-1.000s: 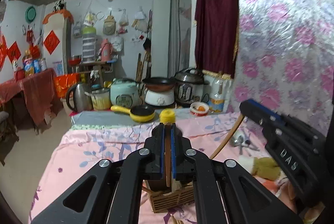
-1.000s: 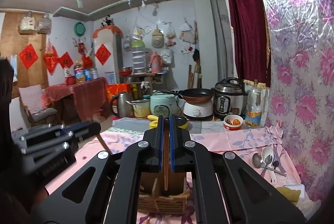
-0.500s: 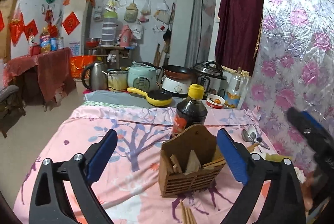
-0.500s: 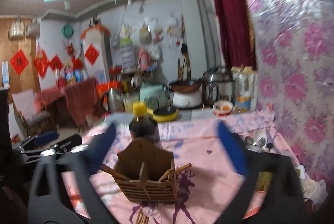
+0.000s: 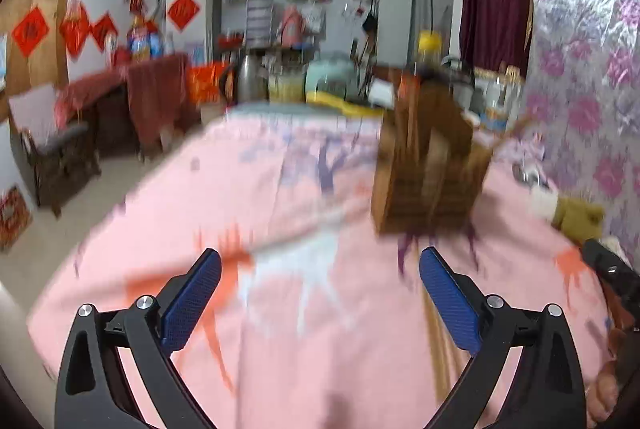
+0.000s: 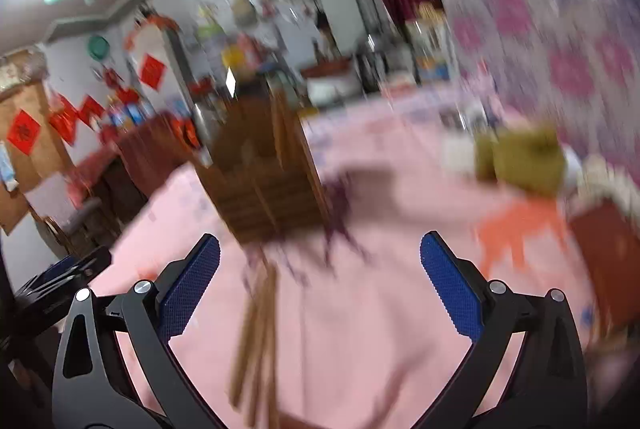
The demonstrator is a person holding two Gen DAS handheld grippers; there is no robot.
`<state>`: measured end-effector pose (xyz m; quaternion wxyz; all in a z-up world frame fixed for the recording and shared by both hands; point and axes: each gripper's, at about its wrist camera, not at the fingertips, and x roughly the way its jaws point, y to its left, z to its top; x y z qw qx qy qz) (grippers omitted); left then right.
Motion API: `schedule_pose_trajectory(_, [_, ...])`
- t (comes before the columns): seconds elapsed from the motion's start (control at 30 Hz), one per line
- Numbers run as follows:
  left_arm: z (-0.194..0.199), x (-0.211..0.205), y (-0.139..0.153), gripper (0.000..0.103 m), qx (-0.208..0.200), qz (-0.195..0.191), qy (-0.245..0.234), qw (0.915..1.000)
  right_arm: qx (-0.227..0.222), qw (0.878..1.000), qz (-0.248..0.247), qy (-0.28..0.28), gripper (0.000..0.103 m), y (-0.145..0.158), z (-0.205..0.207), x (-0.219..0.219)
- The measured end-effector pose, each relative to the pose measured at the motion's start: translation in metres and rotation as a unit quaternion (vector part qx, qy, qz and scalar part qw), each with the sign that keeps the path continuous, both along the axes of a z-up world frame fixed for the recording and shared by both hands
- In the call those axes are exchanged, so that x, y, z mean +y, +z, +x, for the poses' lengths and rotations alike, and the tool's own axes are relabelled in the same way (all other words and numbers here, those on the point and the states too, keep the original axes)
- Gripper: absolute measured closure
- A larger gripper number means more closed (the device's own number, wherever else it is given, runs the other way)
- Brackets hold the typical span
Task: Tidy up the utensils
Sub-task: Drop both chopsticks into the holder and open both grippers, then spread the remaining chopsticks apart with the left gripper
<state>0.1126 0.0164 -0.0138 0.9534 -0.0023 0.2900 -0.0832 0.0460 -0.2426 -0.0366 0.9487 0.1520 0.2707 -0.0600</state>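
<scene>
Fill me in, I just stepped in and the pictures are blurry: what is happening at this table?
A person is sorting utensils with two hand-held grippers. Both the left gripper and the right gripper are open and hold nothing. A wooden utensil holder stands on the pink tablecloth with some sticks already in it. A bundle of loose chopsticks lies on the cloth in front of the holder, between the right gripper's fingers, so they look like the next pick.

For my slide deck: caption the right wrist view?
Open right gripper above loose chopsticks before the wooden holder.
</scene>
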Motion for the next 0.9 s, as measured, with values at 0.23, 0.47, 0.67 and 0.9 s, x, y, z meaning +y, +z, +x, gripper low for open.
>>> schedule_pose_trajectory(0.23, [-0.025, -0.001, -0.069, 0.006, 0.068, 0.024, -0.028, 0.9970, 0.048, 0.999, -0.019, 0.009, 0.006, -0.041, -0.010, 0.003])
schedule_pose_trajectory(0.47, [-0.027, -0.016, -0.080, 0.006, 0.076, 0.030, -0.066, 0.9945, 0.078, 0.996, 0.049, -0.007, 0.006, -0.057, -0.004, -0.012])
schedule_pose_trajectory(0.67, [-0.034, -0.033, -0.083, 0.006, 0.072, 0.053, -0.095, 0.9914, 0.077, 0.996, 0.036, 0.001, 0.006, -0.055, -0.009, -0.009])
schedule_pose_trajectory(0.9, [-0.030, -0.038, -0.091, 0.006, 0.086, 0.060, -0.104, 0.9891, 0.076, 0.997, 0.000, 0.010, 0.006, -0.058, -0.027, -0.013])
